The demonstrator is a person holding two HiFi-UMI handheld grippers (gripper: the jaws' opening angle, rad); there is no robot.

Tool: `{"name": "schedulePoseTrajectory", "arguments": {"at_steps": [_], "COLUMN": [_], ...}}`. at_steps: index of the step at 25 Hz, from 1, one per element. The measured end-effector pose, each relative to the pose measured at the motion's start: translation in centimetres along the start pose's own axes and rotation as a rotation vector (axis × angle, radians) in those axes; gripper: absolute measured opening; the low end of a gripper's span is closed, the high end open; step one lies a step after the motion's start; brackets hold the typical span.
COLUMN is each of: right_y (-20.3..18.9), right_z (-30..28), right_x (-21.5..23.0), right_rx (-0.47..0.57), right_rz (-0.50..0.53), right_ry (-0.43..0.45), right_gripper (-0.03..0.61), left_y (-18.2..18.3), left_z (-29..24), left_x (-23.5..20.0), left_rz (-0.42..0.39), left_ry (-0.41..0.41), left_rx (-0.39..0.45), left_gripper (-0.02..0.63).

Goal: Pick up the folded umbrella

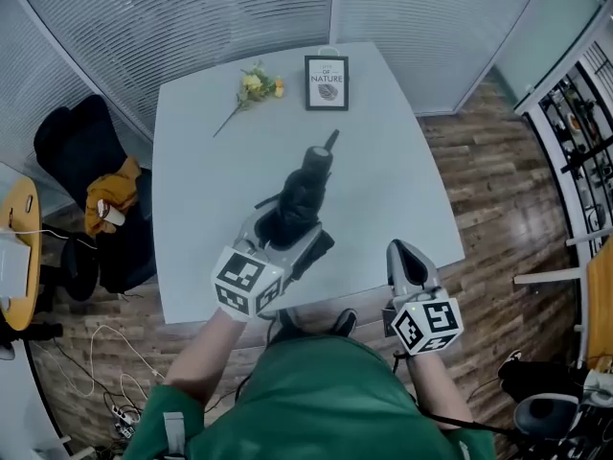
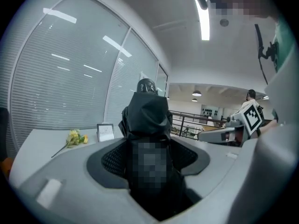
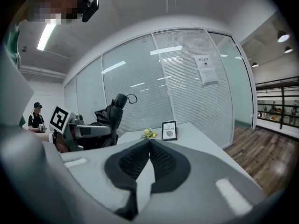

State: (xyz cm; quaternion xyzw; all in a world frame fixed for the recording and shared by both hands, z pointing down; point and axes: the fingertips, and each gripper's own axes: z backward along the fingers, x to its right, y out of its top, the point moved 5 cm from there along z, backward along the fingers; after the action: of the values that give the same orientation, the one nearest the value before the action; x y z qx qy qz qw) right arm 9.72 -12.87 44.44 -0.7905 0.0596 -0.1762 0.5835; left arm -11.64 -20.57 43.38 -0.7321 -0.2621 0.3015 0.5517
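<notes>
Your right gripper [image 1: 406,257], low at five o'clock, is pressed closed on nothing. Your left gripper [image 1: 292,233] is clamped round the folded umbrella [image 1: 306,185] at centre, seemingly lifted off the table [image 1: 383,161]. The jaws bite soft fabric, so it could slide or tip. It's black and loosely bunched, its handle loop toward twelve.

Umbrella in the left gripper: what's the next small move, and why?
Probably a short straight lift. The left gripper has its jaws shut on the umbrella, which tilts handle-up over the table; the right gripper is shut, empty and off to the side.
</notes>
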Motion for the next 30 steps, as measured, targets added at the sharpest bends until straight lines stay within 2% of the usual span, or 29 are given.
{"name": "schedulePoseTrajectory", "arguments": {"at_steps": [7,12,19,23,30], "right_y": [2.5,4.8,7.9,9.5,10.7], "right_z": [-0.4,-0.1,0.9,1.4,2.6], "right_x": [-0.1,-0.7,-1.3,-1.5,-3.3], "right_rx": [0.047,0.102,0.180,0.225,0.323], "right_rz": [0.024,0.042,0.080,0.112,0.215], "right_ry": [0.027,0.051,0.081,0.079,0.074], "right_gripper": [0.003,0.003,0.003,0.003,0.003], "left_y": [4.9,7.4,10.5,11.1,8.3], "left_z": [2.8,5.2,8.3,9.5,11.1], "left_x": [2.0,2.7,2.9,2.1,-1.4], "left_rz": [0.008,0.066,0.221,0.289,0.547], "left_ry": [-0.033,-0.057,-0.152,-0.153,-0.100], "left_rx": [0.150,0.254,0.389,0.456,0.499], "left_gripper": [0.291,0.291,0.291,0.291,0.291]}}
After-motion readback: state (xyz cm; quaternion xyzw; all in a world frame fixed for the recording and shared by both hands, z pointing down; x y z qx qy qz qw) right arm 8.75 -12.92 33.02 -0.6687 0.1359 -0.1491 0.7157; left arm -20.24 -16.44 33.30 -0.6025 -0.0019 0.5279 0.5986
